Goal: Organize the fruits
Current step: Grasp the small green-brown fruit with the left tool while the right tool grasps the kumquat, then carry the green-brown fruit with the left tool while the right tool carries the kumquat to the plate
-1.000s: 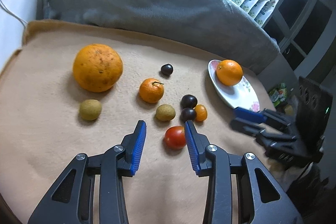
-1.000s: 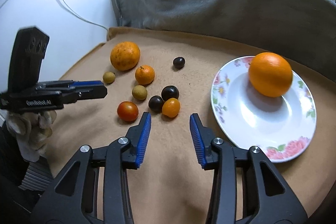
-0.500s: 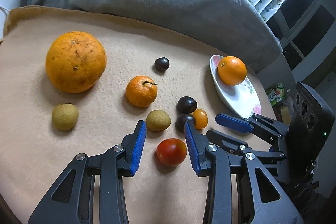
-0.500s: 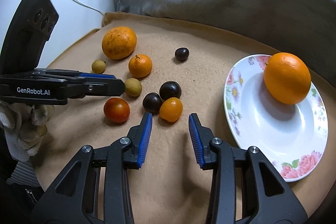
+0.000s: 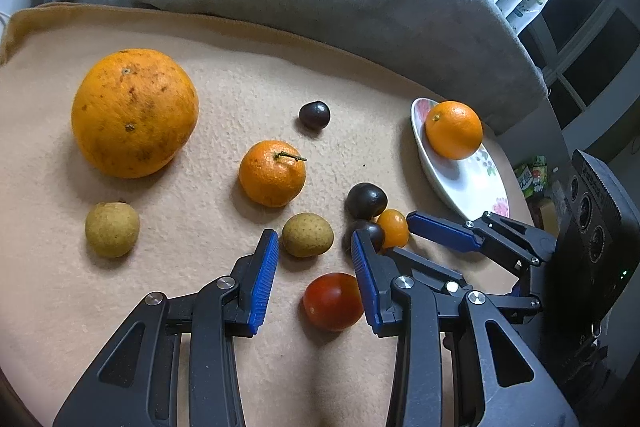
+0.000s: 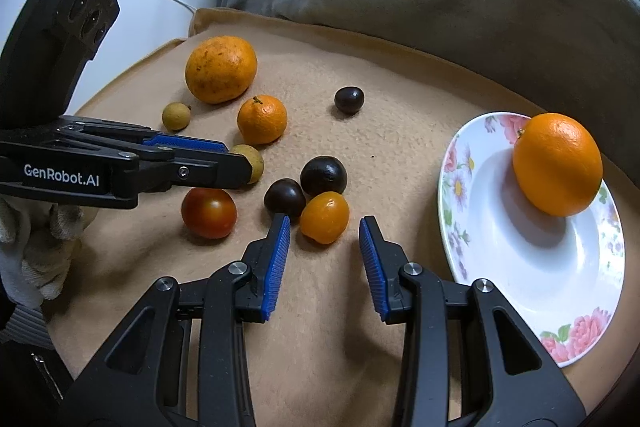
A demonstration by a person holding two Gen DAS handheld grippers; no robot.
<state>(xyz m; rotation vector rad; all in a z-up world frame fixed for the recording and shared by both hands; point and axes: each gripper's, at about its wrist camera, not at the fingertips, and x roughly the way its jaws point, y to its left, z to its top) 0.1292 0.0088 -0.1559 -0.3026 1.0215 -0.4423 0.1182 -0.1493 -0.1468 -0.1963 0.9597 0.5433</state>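
Red tomato (image 5: pixel 333 301) between spread jaws of left gripper (image 5: pixel 314 255), small orange fruit (image 6: pixel 324 217) just ahead of right gripper (image 6: pixel 324 243), jaws also apart.

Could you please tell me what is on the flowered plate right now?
The flowered plate holds a single orange, sitting toward its far rim. The rest of the white dish shows bare. The patch directly beneath the orange is covered.

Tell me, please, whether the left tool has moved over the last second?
Yes. The left tool has advanced rightward past the red tomato, toward the plate.
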